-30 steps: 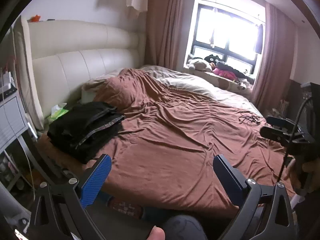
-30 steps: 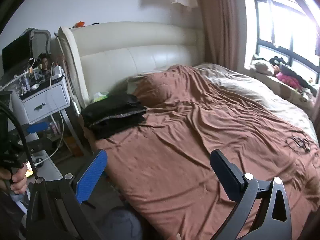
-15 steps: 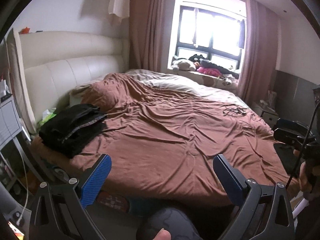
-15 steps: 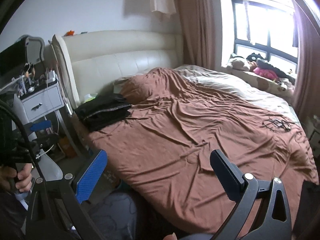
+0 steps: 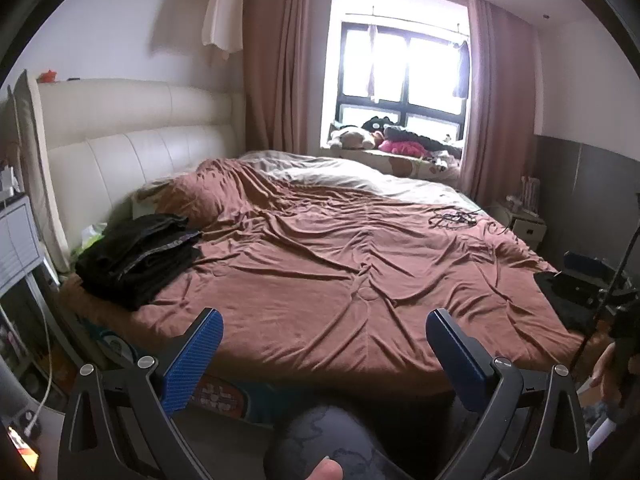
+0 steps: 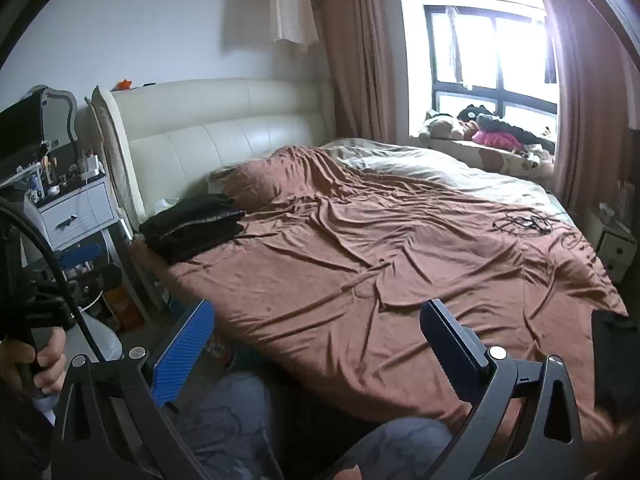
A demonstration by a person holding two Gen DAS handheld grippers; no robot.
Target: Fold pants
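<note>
Both grippers are held up over the near edge of the bed [image 5: 320,280], nothing between the fingers. Left gripper [image 5: 320,344]: fingers wide apart, empty. Right gripper [image 6: 316,340]: same — fingers spread, empty.

Bed takes up most of the rm ahead of the fingers, covered w/ a wrinkled brown sheet [image 6: 380,260]. The folded dark pants [image 5: 140,252] sit in a stack well beyond the left finger of each gripper, at the bed's head-end corner, just in front of the cream padded headboard [image 5: 132,140]. Another dark garment [image 5: 568,296] lies at the bed edge past the right finger in the left view; can't tell what it is.

Beyond the fingers, far side: pale duvet [image 6: 420,168], then a window [image 5: 400,76] w/ pinkish curtains [image 5: 276,60] and stuffed toys [image 5: 360,136] on the sill. A tangle of black cable [image 5: 452,218] rests on the sheet, ahead of the right finger.

Left of the left finger in the right view — a white nightstand [image 6: 76,208] cluttered on top. A small white cabinet [image 6: 616,252] stands off past the right finger.
</note>
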